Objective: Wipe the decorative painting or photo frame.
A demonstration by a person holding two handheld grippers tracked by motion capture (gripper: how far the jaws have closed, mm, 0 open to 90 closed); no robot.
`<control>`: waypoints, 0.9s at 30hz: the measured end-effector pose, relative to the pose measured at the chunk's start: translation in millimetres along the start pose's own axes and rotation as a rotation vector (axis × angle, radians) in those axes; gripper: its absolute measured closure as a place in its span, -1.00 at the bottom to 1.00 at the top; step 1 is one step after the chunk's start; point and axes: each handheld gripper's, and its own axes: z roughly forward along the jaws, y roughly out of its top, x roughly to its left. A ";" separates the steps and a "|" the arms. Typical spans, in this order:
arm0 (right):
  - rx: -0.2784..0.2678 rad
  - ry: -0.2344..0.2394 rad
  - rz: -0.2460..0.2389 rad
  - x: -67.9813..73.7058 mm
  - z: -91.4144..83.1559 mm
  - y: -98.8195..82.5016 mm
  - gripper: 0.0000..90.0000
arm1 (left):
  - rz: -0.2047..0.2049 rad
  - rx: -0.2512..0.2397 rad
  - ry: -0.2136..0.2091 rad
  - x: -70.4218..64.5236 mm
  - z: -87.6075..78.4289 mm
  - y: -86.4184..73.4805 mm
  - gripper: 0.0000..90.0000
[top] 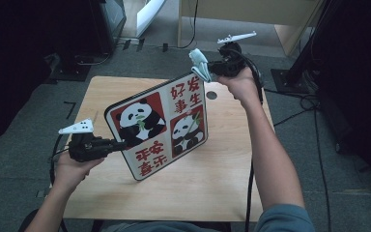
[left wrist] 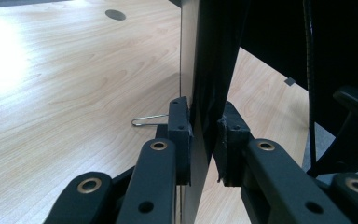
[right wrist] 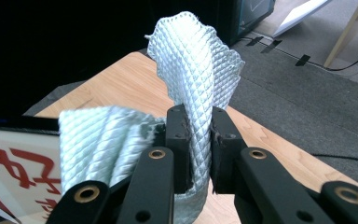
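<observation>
My left claw [top: 121, 144] clamps the panda board [top: 162, 126] tilted on its lower edge, long axis rising toward my right claw [top: 207, 69], which pinches a pale cloth [top: 199, 63] against its top corner.

panda board [top: 158, 126]: 1 | cloth [top: 199, 63]: 1 | table [top: 212, 179]: 1 | wire clip [left wrist: 147, 121]: 1

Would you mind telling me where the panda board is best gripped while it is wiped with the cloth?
Grip the panda board by its thin lower-left edge, coming from the left, as the left tongs do. It is flat and tilted, so this leaves its printed face free for the cloth.
</observation>
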 end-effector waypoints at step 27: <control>0.000 0.018 0.062 -8.1 8.9 -43.3 0.81 | -0.004 -0.003 -0.002 0.1 0.6 -1.3 0.76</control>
